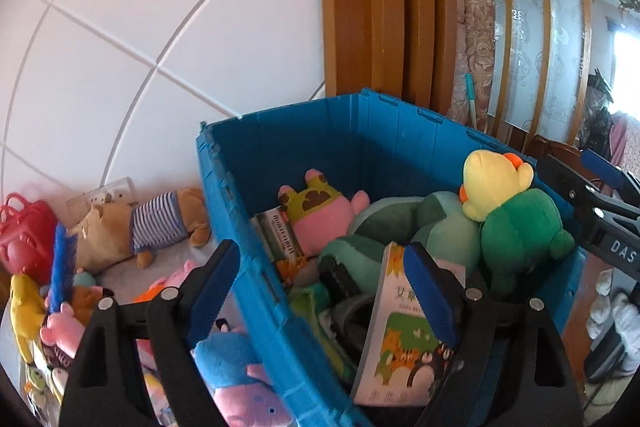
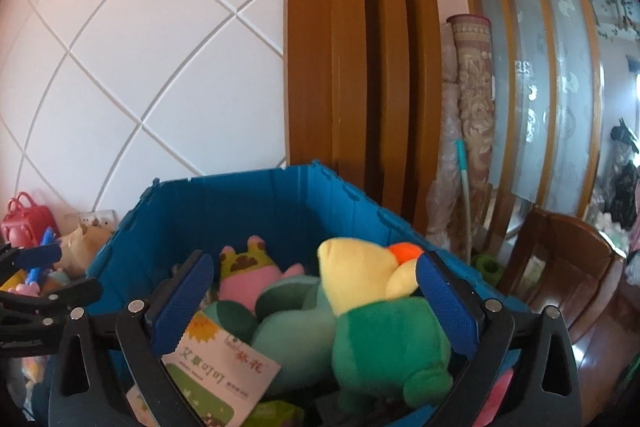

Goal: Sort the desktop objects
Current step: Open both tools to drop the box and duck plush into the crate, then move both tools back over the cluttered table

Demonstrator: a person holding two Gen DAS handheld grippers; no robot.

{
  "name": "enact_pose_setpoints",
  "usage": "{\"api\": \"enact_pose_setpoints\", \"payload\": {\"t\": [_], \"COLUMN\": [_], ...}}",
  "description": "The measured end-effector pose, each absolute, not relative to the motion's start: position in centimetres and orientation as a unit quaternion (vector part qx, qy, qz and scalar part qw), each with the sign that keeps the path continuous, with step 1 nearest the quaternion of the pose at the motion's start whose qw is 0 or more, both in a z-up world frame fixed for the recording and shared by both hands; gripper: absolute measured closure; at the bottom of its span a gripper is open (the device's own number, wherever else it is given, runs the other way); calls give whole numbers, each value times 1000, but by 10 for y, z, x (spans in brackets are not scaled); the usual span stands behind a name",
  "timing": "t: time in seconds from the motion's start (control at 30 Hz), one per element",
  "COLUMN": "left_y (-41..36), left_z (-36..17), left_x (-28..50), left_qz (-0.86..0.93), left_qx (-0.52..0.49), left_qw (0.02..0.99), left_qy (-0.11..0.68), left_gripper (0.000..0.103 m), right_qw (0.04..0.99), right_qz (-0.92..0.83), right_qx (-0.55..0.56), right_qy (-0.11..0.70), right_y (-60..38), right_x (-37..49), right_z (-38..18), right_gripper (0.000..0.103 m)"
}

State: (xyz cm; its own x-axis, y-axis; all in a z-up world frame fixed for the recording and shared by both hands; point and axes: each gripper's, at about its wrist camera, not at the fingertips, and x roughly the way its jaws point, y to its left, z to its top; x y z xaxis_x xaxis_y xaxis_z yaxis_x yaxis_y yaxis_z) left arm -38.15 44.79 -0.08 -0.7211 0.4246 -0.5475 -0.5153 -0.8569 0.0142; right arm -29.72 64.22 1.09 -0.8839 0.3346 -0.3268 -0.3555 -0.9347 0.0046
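Observation:
A blue plastic crate (image 1: 304, 131) (image 2: 240, 199) holds plush toys and books. A green plush with a yellow head (image 1: 508, 211) (image 2: 380, 331) lies on top at the crate's right side. My right gripper (image 2: 312, 291) is open above the crate, its fingers either side of that plush without clamping it. My left gripper (image 1: 320, 271) is open over the crate's near left wall, empty. A picture book (image 1: 404, 339) (image 2: 216, 367) leans inside the crate by the left gripper's right finger. A pink and green plush (image 1: 320, 211) (image 2: 252, 271) lies at the back.
Left of the crate lie several toys: a brown bear in a striped shirt (image 1: 140, 223), a red toy bag (image 1: 26, 235), a blue plush (image 1: 236, 371). A white tiled wall (image 1: 140, 47) stands behind. A wooden door frame (image 2: 352, 67) and a rolled rug (image 2: 472, 115) stand behind the crate.

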Motion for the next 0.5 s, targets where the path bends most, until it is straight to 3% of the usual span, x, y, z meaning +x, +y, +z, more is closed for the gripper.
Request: {"api": "enact_pose_setpoints", "payload": {"t": [0.5], "left_y": [290], "left_z": [-48], "left_x": [-350], "left_qz": [940], "left_qx": [-317], "left_qw": [123], "left_qy": [41], "left_gripper": [19], "right_qw": [84], "right_qz": [985], "right_qx": [-149], "right_qy": [36], "right_y": [538], "right_x": [-286], "right_z": [-6], "right_gripper": [0]}}
